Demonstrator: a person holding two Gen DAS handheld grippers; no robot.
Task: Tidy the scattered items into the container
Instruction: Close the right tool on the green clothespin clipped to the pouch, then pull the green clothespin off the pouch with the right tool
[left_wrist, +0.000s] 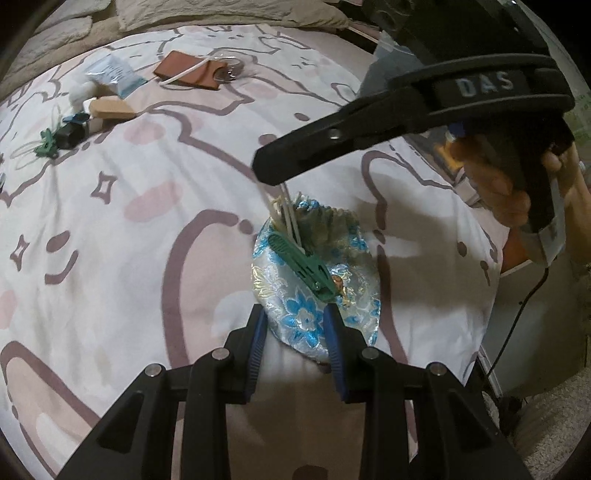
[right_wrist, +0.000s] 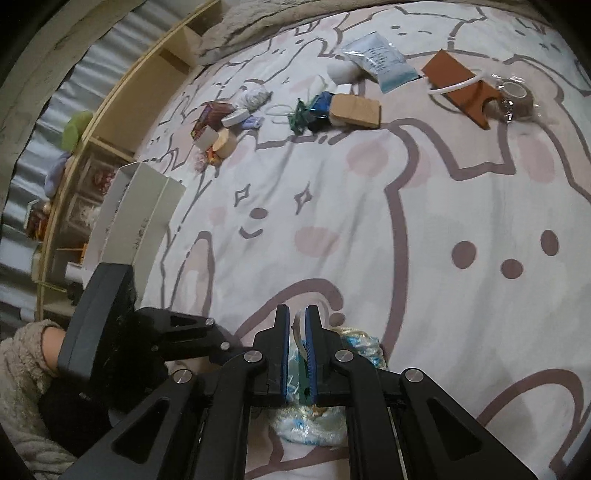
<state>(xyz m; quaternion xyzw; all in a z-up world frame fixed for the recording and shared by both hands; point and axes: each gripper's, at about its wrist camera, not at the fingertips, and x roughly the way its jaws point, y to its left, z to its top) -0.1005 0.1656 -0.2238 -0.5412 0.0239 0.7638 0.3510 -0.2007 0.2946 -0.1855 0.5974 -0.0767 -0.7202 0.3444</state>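
Note:
A pale brocade pouch with blue flowers lies on the bedspread. My left gripper is shut on its near edge, a blue pad on each side. A green clothes peg rests on the pouch, pointing at its gathered mouth. My right gripper reaches in from the upper right and is shut on the pouch's white cord, holding it up. In the right wrist view the right gripper has that cord between its pads, with the pouch below it.
Far up the bed lie a brown leather holder, a blue-white sachet, a tan wedge and a second green peg. A white open box stands at the bed's left edge beside a wooden shelf. Several small items lie beyond it.

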